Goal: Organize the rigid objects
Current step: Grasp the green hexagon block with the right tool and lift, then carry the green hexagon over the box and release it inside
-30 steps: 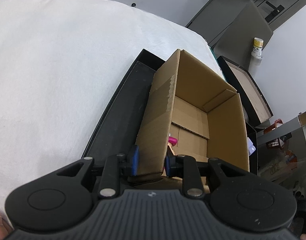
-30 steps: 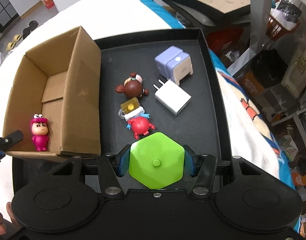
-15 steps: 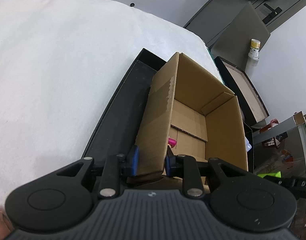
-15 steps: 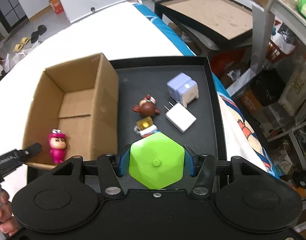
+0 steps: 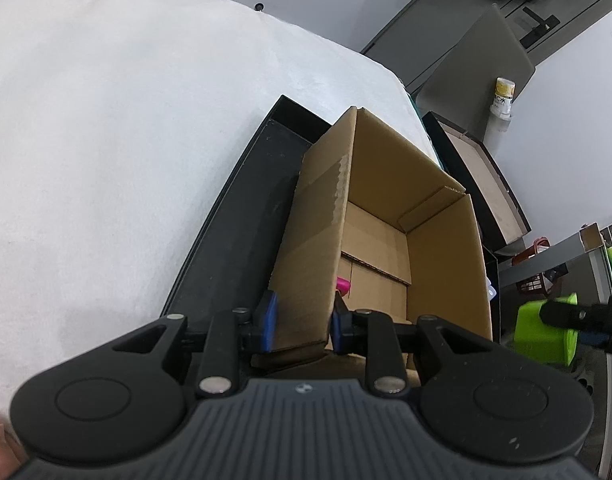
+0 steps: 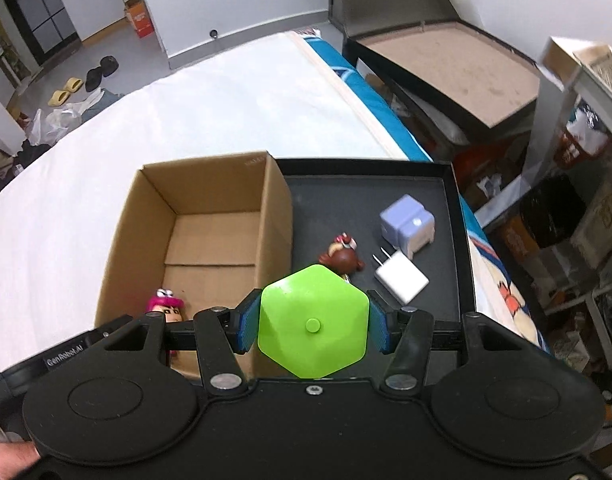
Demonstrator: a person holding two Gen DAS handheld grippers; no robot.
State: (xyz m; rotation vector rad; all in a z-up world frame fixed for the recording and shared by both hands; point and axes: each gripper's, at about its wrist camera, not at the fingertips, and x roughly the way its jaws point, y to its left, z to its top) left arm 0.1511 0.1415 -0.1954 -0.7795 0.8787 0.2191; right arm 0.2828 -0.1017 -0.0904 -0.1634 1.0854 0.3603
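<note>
Item: green hexagonal block [image 6: 312,326], clamped flat-side to flat-side between the pads of the right tongs [image 6: 312,330], held clear above the black tray [image 6: 460,216]. Destination: open cardboard box [image 6: 210,220], lying to the left of the block, its near right wall just beside it; a pink figurine [image 6: 165,306] already stands inside. Left tongs [image 5: 301,322]: nearly closed, pinching the box's near wall, steadying it. Remaining on the tray: brown figurine [image 6: 342,256], white charger [image 6: 402,278], lavender cube [image 6: 406,226].
</note>
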